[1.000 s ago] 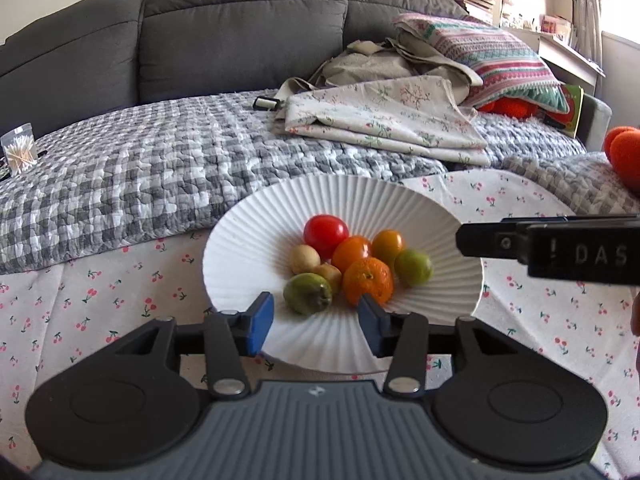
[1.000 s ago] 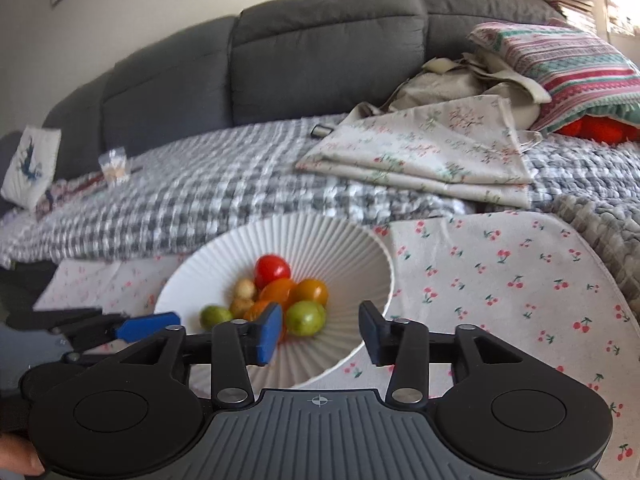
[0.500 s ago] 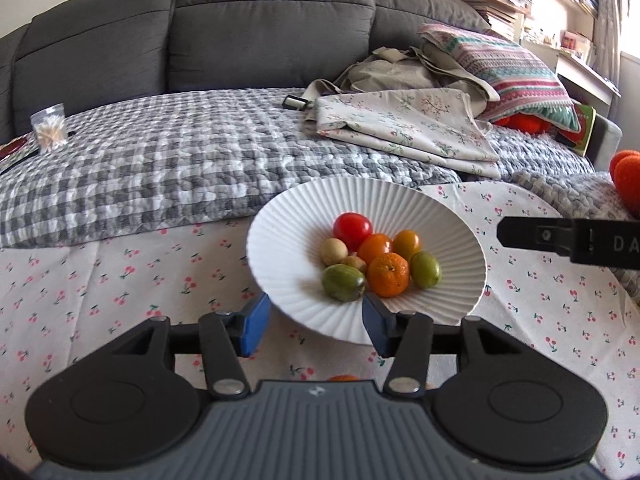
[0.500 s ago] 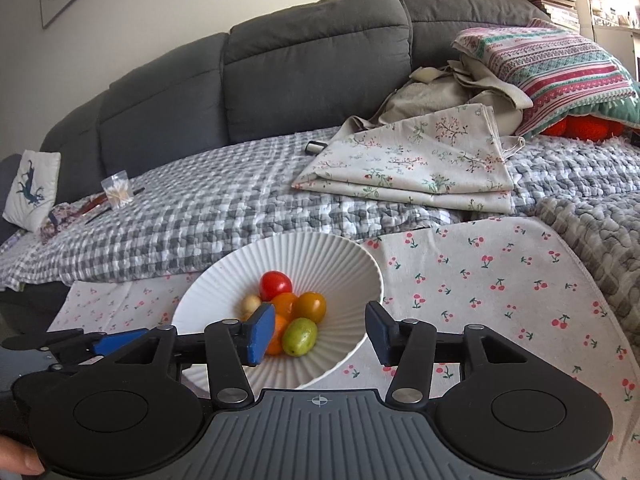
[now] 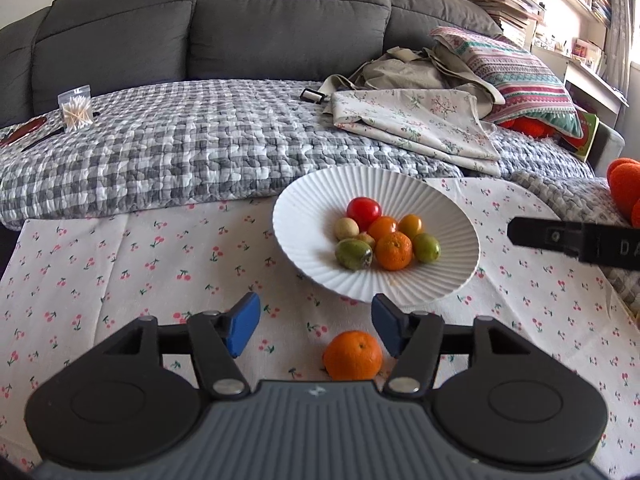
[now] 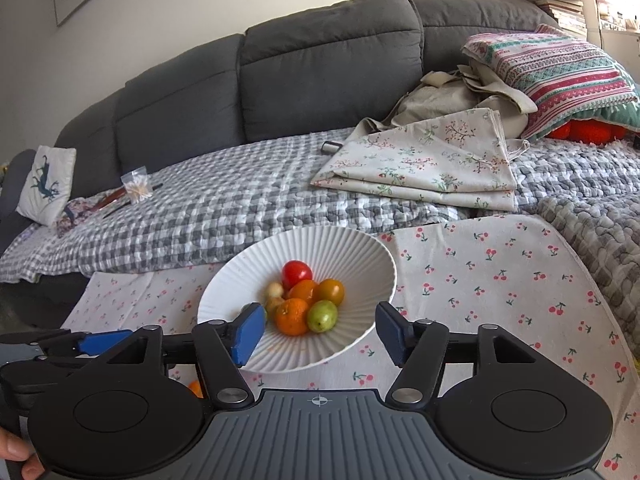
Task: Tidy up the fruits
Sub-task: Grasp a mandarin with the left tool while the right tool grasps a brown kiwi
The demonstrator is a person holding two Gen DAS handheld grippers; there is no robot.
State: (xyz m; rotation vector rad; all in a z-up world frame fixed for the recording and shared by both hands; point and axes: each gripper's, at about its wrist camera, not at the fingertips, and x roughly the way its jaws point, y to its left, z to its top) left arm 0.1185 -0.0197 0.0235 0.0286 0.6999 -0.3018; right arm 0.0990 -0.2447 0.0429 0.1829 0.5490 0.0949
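A white ribbed plate (image 5: 312,208) on the cherry-print cloth holds several small fruits: a red tomato (image 5: 363,209), an orange (image 5: 393,251), green and yellow ones. The plate also shows in the right wrist view (image 6: 240,280). A loose orange (image 5: 353,355) lies on the cloth in front of the plate, just inside my left gripper's right finger. My left gripper (image 5: 316,328) is open and empty above it. My right gripper (image 6: 320,334) is open and empty, near the plate's front rim. A sliver of the loose orange (image 6: 195,388) shows behind its left finger.
A grey sofa with a checked quilt (image 5: 180,148) lies behind the cloth. Folded floral fabric (image 5: 420,128), a striped pillow (image 5: 516,68) and a bag of toothpicks (image 5: 76,110) rest on it. The right gripper's arm (image 5: 576,240) shows at the right.
Both grippers have drawn back from the plate and risen. The left view has shifted so the loose orange on the cloth now shows between its fingers. Both stay open.
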